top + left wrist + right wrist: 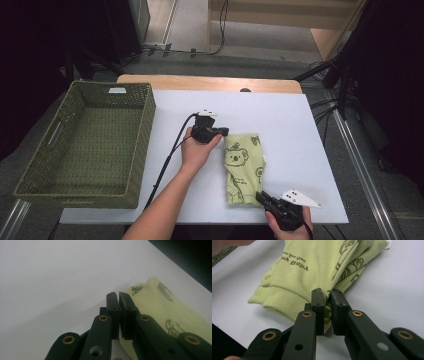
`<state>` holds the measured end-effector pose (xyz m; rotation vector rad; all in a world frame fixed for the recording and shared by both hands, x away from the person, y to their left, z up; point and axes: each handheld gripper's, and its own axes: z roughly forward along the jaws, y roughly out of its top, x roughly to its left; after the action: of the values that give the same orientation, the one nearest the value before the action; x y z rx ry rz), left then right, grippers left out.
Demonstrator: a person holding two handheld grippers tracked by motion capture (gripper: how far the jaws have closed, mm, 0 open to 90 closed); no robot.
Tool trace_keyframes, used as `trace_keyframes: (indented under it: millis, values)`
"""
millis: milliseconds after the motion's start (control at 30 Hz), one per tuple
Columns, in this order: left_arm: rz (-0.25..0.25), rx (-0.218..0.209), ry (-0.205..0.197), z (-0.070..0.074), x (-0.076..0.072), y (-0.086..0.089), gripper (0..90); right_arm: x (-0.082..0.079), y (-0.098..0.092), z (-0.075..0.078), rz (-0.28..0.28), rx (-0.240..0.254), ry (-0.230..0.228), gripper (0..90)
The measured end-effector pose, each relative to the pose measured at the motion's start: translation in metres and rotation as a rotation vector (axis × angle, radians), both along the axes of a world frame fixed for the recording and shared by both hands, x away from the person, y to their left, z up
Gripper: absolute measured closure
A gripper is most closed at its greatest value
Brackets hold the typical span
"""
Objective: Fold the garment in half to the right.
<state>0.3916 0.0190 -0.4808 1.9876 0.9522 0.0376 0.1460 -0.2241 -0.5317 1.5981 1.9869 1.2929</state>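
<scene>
The folded pale-green cotton baby garment with koala print (244,169) lies on the white worktop (300,130), well right of the woven green basket (85,145). It looks light, limp and apt to unfold, so opposite corners suit. The right gripper (327,298) is clamped on its near edge; the left gripper (118,297) pinches the far corner, though the cloth between its jaws is barely visible. The garment's underside is hidden.
</scene>
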Motion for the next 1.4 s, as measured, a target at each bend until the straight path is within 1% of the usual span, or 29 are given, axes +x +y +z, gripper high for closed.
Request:
trace_keyframes:
  millis: [100, 300, 367, 533, 733, 833, 900, 933, 967, 1000, 1033, 1067, 1100, 1133, 1167, 1200, 1267, 1367, 1400]
  values:
    - [0.006, 0.004, -0.002, 0.002, -0.001, 0.011, 87.2, 0.0, 0.009, 0.0, 0.006, -0.011, -0.01, 80.3]
    - [0.032, -0.001, -0.009, 0.006, -0.004, 0.032, 87.2, 0.001, 0.028, 0.0, 0.013, -0.002, -0.024, 80.4]
    - [0.037, -0.001, -0.01, 0.007, -0.004, 0.038, 87.2, 0.001, 0.037, 0.0, 0.026, -0.011, -0.031, 80.5]
    - [0.055, 0.001, -0.011, 0.009, -0.004, 0.051, 87.2, 0.003, 0.055, 0.002, 0.06, -0.004, -0.04, 80.7]
    - [0.072, 0.004, -0.019, 0.013, -0.005, 0.061, 87.2, 0.004, 0.073, 0.004, 0.078, -0.002, -0.052, 80.7]
    - [0.085, 0.003, -0.02, 0.011, -0.005, 0.063, 87.1, 0.005, 0.075, 0.004, 0.081, -0.001, -0.054, 80.3]
    - [0.089, -0.001, -0.026, 0.011, -0.007, 0.064, 86.2, 0.005, 0.074, 0.004, 0.077, 0.0, -0.054, 77.8]
    - [0.089, -0.001, -0.026, 0.011, -0.007, 0.064, 83.3, 0.005, 0.072, 0.004, 0.081, 0.003, -0.058, 73.5]
    - [0.107, -0.017, -0.041, 0.01, -0.008, 0.064, 77.1, 0.005, 0.071, 0.004, 0.082, 0.007, -0.058, 67.5]
    - [0.112, -0.036, -0.041, 0.011, -0.009, 0.064, 70.8, 0.006, 0.07, 0.005, 0.082, 0.014, -0.066, 62.8]
    - [0.108, -0.052, -0.042, 0.012, -0.01, 0.064, 67.6, 0.005, 0.069, 0.006, 0.085, 0.019, -0.075, 58.5]
    - [0.106, -0.051, -0.05, 0.013, -0.012, 0.064, 64.3, 0.006, 0.068, 0.007, 0.087, 0.016, -0.087, 54.1]
    - [0.108, -0.051, -0.058, 0.015, -0.014, 0.063, 57.9, 0.006, 0.066, 0.008, 0.093, 0.012, -0.098, 49.7]
    - [0.103, -0.052, -0.059, 0.016, -0.016, 0.063, 54.0, 0.006, 0.065, 0.009, 0.098, 0.004, -0.109, 46.9]
    - [0.103, -0.052, -0.059, 0.016, -0.016, 0.063, 50.4, 0.007, 0.064, 0.01, 0.102, -0.002, -0.112, 44.2]
    - [0.093, -0.066, -0.063, 0.018, -0.021, 0.063, 47.5, 0.008, 0.062, 0.012, 0.109, -0.002, -0.122, 42.8]
    - [0.09, -0.073, -0.067, 0.019, -0.027, 0.063, 43.4, 0.01, 0.058, 0.015, 0.118, -0.002, -0.133, 38.7]
    - [0.09, -0.075, -0.089, 0.021, -0.035, 0.063, 34.2, 0.014, 0.052, 0.019, 0.122, -0.015, -0.134, 33.1]
    - [0.087, -0.071, -0.095, 0.022, -0.038, 0.063, 31.2, 0.015, 0.05, 0.021, 0.123, -0.002, -0.133, 32.0]
